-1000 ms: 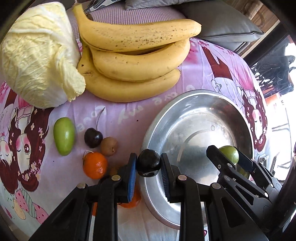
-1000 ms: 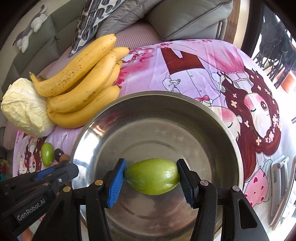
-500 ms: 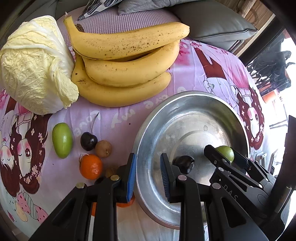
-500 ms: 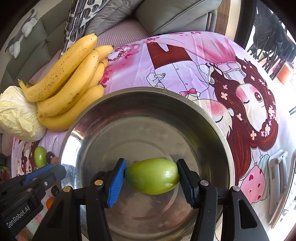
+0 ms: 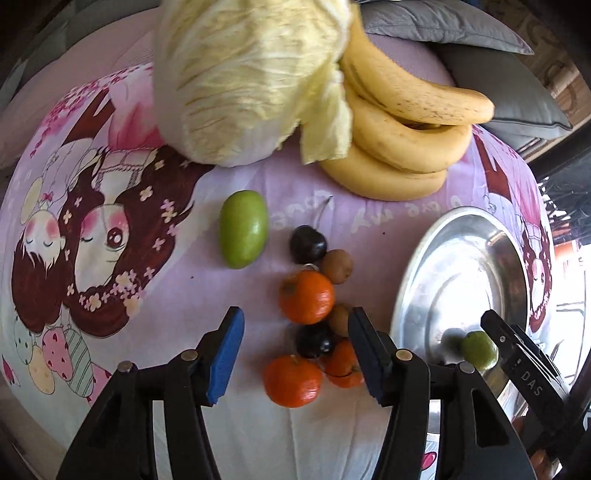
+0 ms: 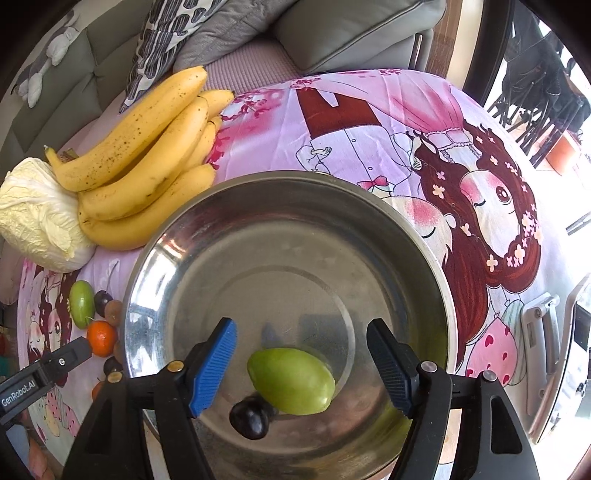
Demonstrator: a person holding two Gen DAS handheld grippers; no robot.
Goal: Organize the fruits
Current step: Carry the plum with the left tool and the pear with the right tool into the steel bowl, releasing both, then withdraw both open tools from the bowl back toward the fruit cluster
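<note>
My right gripper [image 6: 301, 369] hangs over the steel bowl [image 6: 295, 240], its jaws opening. A green fruit [image 6: 291, 380] lies on the bowl floor between the pads, touching neither, with a dark cherry [image 6: 249, 419] against it. My left gripper [image 5: 295, 350] is over the pink cloth left of the bowl [image 5: 461, 280], jaws opening, nothing gripped. Below it lie loose fruits: three oranges [image 5: 306, 301], a cherry [image 5: 314, 341] and small brown fruits [image 5: 336, 266]. Farther off are another cherry [image 5: 307, 243] and a second green fruit [image 5: 243, 229].
A bunch of bananas [image 5: 402, 136] and a pale cabbage [image 5: 251, 74] lie at the far side of the cloth. Grey cushions [image 6: 351, 33] sit behind them. The table's right edge has a metal fitting [image 6: 539, 317] beyond it.
The left gripper dropped its cherry into the bowl, swung left over the loose fruits and widened. The right gripper let go of the green fruit, which now rests in the bowl.
</note>
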